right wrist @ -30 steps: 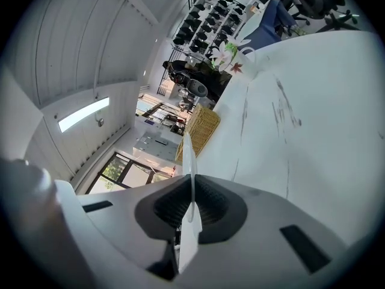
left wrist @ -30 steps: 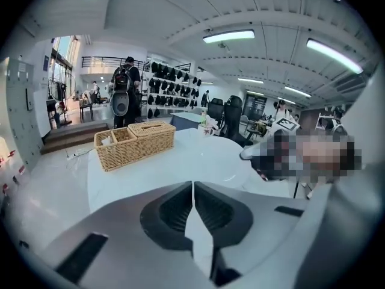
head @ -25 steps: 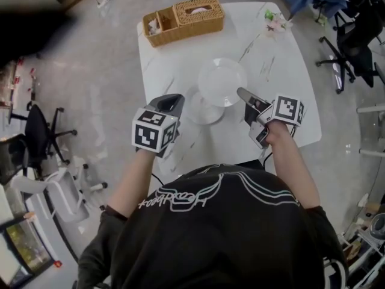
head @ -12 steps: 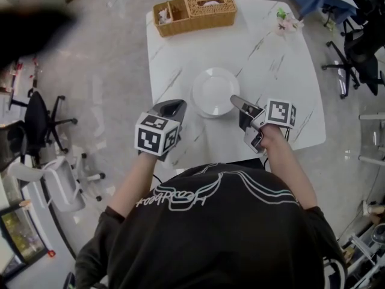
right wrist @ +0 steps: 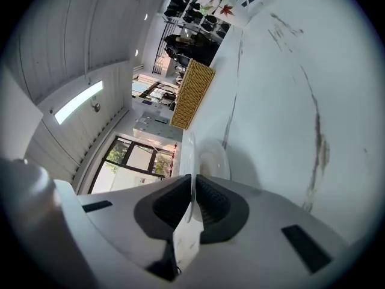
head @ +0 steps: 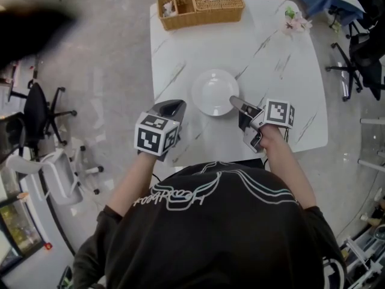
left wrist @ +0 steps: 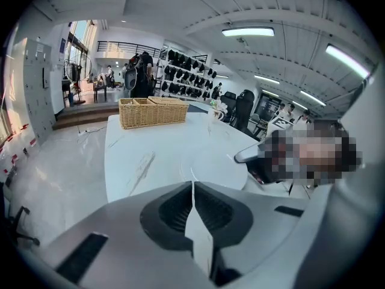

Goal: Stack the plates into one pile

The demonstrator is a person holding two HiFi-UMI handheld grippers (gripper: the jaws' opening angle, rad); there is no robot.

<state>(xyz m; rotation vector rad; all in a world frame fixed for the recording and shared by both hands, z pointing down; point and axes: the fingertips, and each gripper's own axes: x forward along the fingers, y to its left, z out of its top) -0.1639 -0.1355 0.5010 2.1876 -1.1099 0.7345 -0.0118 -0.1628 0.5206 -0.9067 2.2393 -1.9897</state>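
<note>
A white plate (head: 213,91) lies on the white marble table (head: 283,65) as a single round outline; no second plate shows apart from it. My right gripper (head: 234,100) is shut on this plate's near right rim. In the right gripper view the plate (right wrist: 212,158) is seen edge-on, with its rim running between the closed pads of the right gripper (right wrist: 192,184). My left gripper (head: 172,108) hovers at the plate's left, apart from it, over the table's near left edge. The left gripper (left wrist: 192,186) has its jaws pressed together with nothing in them.
A wicker basket (head: 201,5) stands at the table's far edge, and a small flower vase (head: 296,21) sits at the far right corner. Office chairs stand on the floor to the left (head: 36,113) and the right (head: 361,47).
One second ago two overlapping plates showed, the farther one in my right gripper. That plate has come nearer and down onto the other, leaving one outline. Both grippers have sunk a little.
</note>
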